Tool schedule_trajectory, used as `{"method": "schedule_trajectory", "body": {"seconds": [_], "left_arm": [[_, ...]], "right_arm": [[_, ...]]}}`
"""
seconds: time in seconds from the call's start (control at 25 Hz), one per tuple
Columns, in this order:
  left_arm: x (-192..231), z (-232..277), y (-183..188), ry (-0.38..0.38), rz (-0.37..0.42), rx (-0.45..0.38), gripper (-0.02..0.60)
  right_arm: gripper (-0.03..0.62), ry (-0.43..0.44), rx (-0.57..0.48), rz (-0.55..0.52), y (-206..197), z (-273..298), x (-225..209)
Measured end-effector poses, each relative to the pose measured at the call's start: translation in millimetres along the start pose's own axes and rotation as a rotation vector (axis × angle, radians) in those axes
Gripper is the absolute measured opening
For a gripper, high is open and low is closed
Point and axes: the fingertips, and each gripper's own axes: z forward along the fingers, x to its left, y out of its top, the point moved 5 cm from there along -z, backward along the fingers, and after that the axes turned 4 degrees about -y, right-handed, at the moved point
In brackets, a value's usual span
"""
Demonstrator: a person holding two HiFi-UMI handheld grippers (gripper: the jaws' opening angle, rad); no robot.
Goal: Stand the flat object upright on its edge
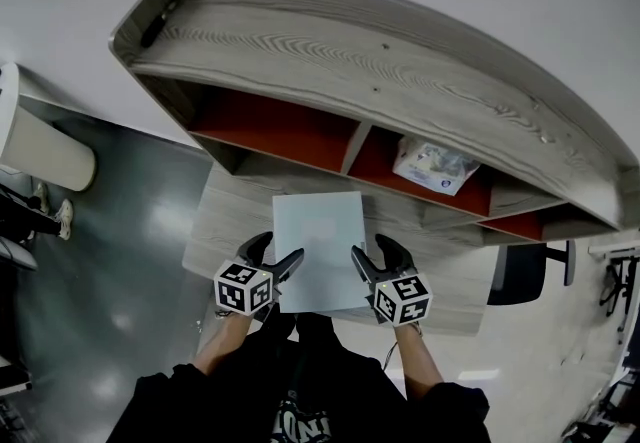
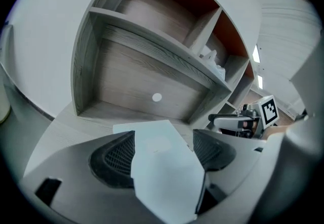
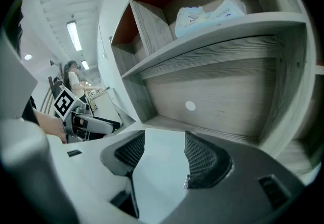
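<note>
As it lies flat on the counter (image 1: 225, 221), the pale board (image 1: 320, 241) is straddled at its near corners by wide-spread left tongs (image 1: 272, 254) and right tongs (image 1: 378, 255); print on the packet (image 1: 433, 163) is unreadable.

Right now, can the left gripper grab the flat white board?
Probably yes. The left gripper has its jaws apart with the flat board edge between them, and nothing else sits in the way.
</note>
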Motion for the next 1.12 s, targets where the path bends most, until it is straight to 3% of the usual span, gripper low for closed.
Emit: {"method": "schedule_trajectory", "body": {"seconds": [0.28, 1.12], "left_arm": [[11, 7, -20, 0.029, -0.054, 0.041, 0.353], [45, 33, -70, 0.082, -0.217, 0.143, 0.367]], "right_arm": [[0.225, 0.028, 0.04, 0.043, -11, 13, -10], [0.244, 0.117, 0.291, 0.216, -76, 53, -52]]}}
